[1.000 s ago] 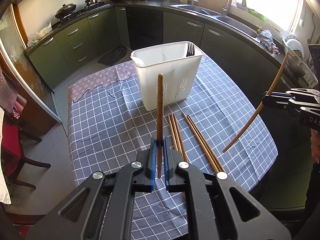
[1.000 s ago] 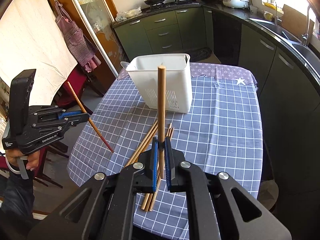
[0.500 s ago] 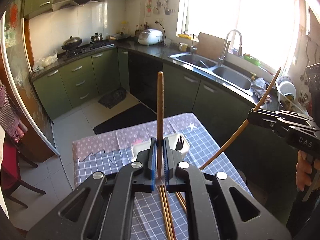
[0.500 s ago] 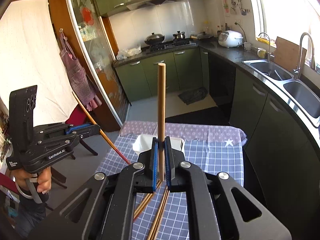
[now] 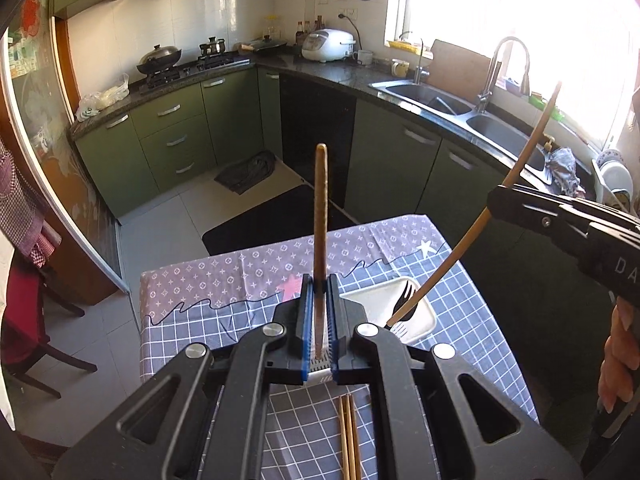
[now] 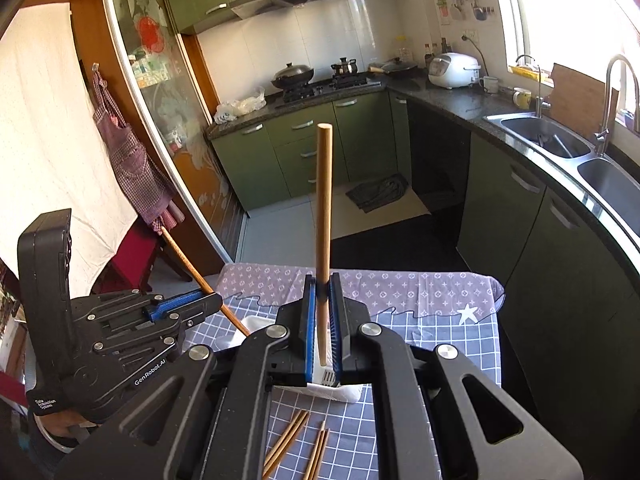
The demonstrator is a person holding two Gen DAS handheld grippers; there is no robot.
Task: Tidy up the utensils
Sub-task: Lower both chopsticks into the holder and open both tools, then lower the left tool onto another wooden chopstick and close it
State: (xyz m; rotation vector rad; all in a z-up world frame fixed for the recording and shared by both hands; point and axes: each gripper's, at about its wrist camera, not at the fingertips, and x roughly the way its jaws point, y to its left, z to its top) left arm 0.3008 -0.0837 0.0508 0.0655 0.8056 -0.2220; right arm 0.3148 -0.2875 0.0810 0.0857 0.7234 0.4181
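My left gripper (image 5: pixel 320 280) is shut on a dark brown chopstick (image 5: pixel 321 216) that stands upright, its lower end over the white utensil holder (image 5: pixel 424 318). My right gripper (image 6: pixel 323 280) is shut on a lighter wooden chopstick (image 6: pixel 323 200), also upright above the holder (image 6: pixel 344 392). In the left wrist view the right gripper (image 5: pixel 496 200) holds its chopstick (image 5: pixel 452 260) slanting down into the holder beside a black fork (image 5: pixel 405 296). In the right wrist view the left gripper (image 6: pixel 216 302) holds its chopstick (image 6: pixel 188 264) slanting into the holder.
Several loose chopsticks (image 5: pixel 349 436) lie on the checked tablecloth (image 5: pixel 472 344) near me, also seen in the right wrist view (image 6: pixel 298 440). Green kitchen cabinets (image 5: pixel 176 140), a sink (image 5: pixel 428 94) and a stove stand beyond the table. A red chair (image 5: pixel 24 320) is at left.
Both grippers have risen and moved forward over the white holder, tilting level, each keeping its chopstick. The chopstick tips have come down into the holder's opening.
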